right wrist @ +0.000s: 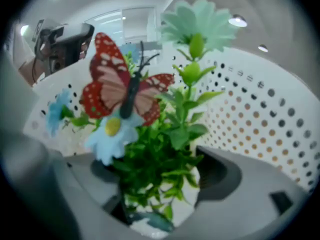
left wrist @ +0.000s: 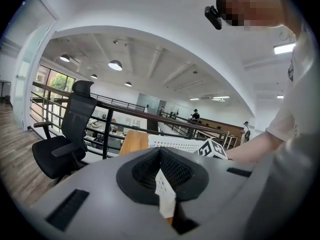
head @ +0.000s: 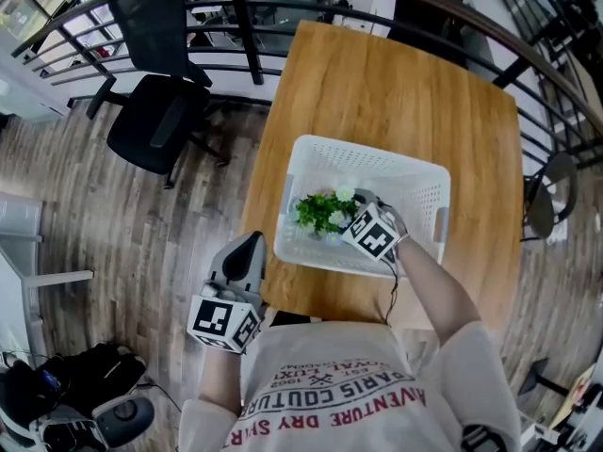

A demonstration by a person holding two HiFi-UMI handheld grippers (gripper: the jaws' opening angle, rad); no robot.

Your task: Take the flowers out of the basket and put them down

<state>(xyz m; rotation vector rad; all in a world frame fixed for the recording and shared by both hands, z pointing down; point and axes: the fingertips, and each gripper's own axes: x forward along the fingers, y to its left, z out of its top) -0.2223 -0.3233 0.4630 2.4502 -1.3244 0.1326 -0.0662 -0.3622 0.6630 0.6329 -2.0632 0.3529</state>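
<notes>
Light was bright, even indoor light; no hard shadows on the table (head: pixel 396 92). In the left gripper view the ceiling lamps (left wrist: pixel 115 65) and strip light (left wrist: pixel 284 48) were blown out and the window (left wrist: pixel 50 81) was bright. All views were fisheye, with dark corners and bent railings (left wrist: pixel 125 109). In the right gripper view the flowers (right wrist: pixel 165 154) near the lens were soft and the basket (right wrist: pixel 260 119) behind was blurred.

The only legible print is on the person's T-shirt (head: pixel 349 395), at 6 o'clock in the head view. It stands upside down in red: "PARIS COUTURE", then "AVENTURE DRY", cut off. The smaller lines are too small to read.
</notes>
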